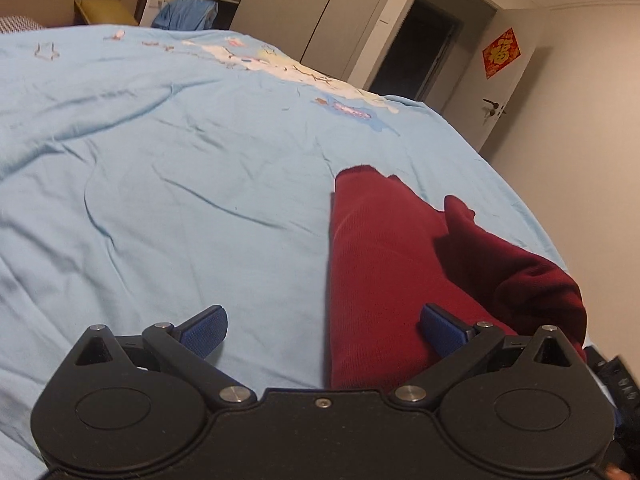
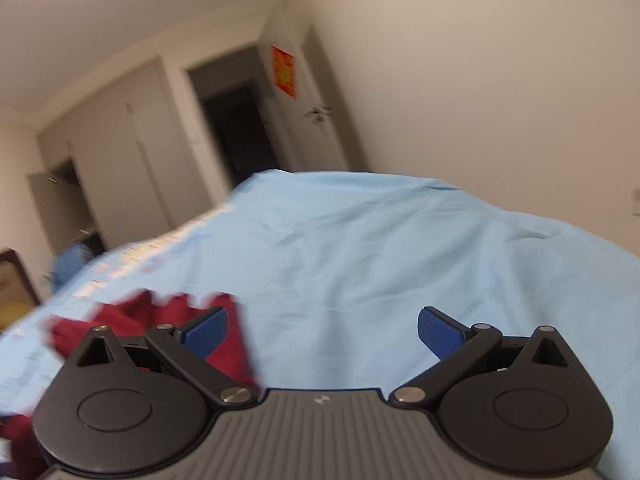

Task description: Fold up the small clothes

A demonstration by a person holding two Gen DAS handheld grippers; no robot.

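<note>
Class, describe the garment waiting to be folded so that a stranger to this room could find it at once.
Start at the large bed under its light blue sheet. Near the bed's edge on the side towards the open door, by the left gripper, lies a dark red knitted garment, partly folded and bunched at one end. It is the only dark red cloth on the pale sheet.

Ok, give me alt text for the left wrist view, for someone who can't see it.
An open left gripper with blue pads hovers over the near end of a dark red garment lying partly folded on a light blue bedsheet. Beyond the bed are a wardrobe, a dark doorway and a door with a red decoration.
</note>
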